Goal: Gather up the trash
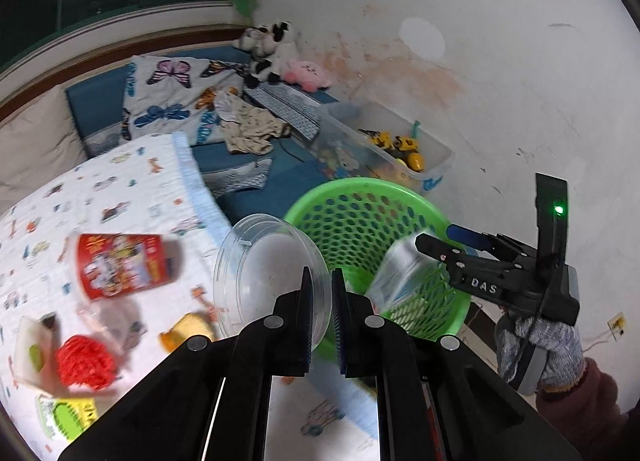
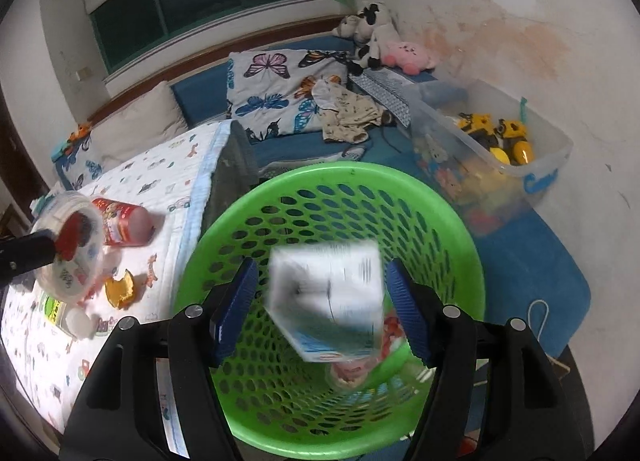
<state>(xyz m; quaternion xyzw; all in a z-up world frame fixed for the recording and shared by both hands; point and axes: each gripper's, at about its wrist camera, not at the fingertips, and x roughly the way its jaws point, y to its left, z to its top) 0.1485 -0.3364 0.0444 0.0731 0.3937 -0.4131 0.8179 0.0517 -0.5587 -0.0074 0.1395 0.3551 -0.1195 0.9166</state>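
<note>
Basket [image 2: 328, 197] right of blanket [image 2: 160, 173]; toy bin [image 2: 552, 165] behind basket.

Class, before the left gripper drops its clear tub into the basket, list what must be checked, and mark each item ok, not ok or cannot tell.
1. Left gripper shut on the clear tub: ok.
2. Right gripper open: ok.
3. Carton free of the pads, falling: ok.
4. Tub over the green basket: not ok, beside the rim.
5. Room in the basket: ok.
6. Right gripper out of the way: not ok.

Black hand-held gripper [image 1: 434, 239] (blue pads), grey knit glove [image 1: 538, 345].
</note>
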